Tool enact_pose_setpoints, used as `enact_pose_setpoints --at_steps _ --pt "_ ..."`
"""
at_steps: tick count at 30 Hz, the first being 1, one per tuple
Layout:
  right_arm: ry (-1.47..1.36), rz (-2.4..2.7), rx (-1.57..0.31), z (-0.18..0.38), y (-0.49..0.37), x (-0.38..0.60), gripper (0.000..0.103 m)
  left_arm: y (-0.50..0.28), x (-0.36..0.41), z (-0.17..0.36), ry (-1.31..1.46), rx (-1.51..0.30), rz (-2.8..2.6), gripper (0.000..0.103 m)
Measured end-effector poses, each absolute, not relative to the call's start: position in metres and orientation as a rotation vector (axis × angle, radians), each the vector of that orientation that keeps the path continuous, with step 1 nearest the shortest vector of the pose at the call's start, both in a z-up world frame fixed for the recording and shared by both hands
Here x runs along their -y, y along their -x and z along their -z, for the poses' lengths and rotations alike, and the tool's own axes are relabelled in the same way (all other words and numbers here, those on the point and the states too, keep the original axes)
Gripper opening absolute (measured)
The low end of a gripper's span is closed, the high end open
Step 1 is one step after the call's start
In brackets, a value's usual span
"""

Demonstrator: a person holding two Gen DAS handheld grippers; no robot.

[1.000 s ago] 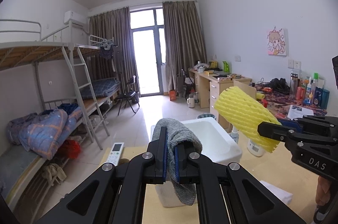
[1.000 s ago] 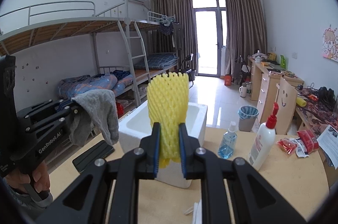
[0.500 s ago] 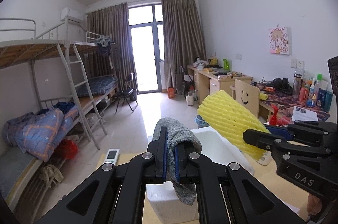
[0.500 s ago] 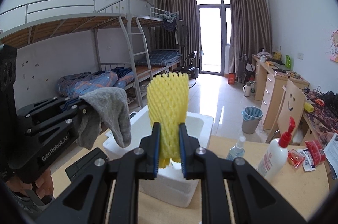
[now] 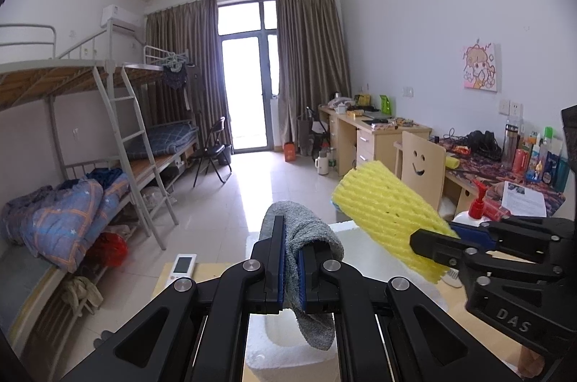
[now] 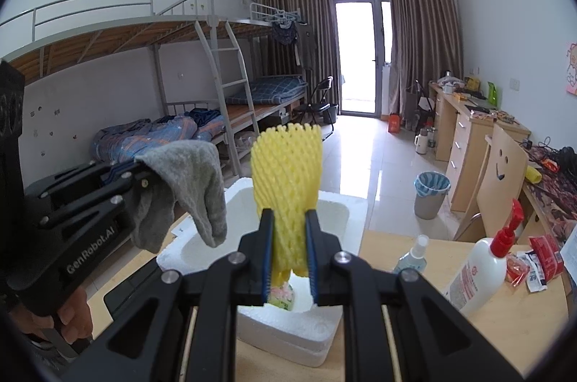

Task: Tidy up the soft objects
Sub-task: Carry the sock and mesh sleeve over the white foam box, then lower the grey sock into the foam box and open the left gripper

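Holding both soft things above the white foam box (image 6: 346, 212), we have the left gripper (image 5: 292, 268) clamped on a grey sock (image 5: 310, 237) that droops over its fingers, while the right gripper (image 6: 288, 252) pinches a yellow foam net sleeve (image 6: 286, 172) upright (a small pale item already lies inside the box). A red-capped lotion bottle (image 6: 479, 270) stands on the wooden table (image 6: 505, 328) just beside.

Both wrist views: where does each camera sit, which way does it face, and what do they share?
Left wrist: behind the left gripper, shut on the grey cloth, facing the balcony door; right gripper at right.
Right wrist: behind the right gripper, shut on the yellow foam net, facing the bunk beds; a hand shows.
Shared: white foam box, both items.
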State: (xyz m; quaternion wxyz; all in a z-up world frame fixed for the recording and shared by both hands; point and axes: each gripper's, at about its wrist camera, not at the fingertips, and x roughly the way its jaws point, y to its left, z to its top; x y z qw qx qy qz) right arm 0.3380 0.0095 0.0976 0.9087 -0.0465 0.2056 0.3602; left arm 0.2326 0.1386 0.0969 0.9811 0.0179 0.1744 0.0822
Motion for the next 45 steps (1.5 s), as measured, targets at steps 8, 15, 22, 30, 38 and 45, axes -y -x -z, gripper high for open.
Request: enact_pose_setpoints --at_steps 8,15,22,30,38,45 --pt "0.075 -0.704 -0.425 -0.102 -0.34 0.008 0.019 -0.252 -0.126 -0.09 -0.031 -0.384 -0.109 0.005" --pt "0.058 -0.701 -0.429 -0.103 -0.345 0.011 0.019 -0.259 -0.128 -0.079 -0.026 -0.427 -0.103 0.005" --pt "0.058 -0.696 -0.433 -0.103 -0.348 0.011 0.02 -0.262 -0.127 -0.075 -0.047 -0.437 -0.114 0.045" --pt "0.054 -0.688 -0.43 -0.102 -0.348 0.015 0.019 -0.253 -0.123 -0.078 -0.067 -0.374 -0.136 0.102" --pt "0.062 -0.69 -0.431 -0.1 -0.346 0.01 0.019 -0.255 -0.137 -0.074 -0.078 -0.416 -0.19 0.102" --pt "0.074 -0.696 -0.429 -0.101 -0.348 0.008 0.019 -0.257 -0.147 -0.07 -0.073 -0.461 -0.231 0.102"
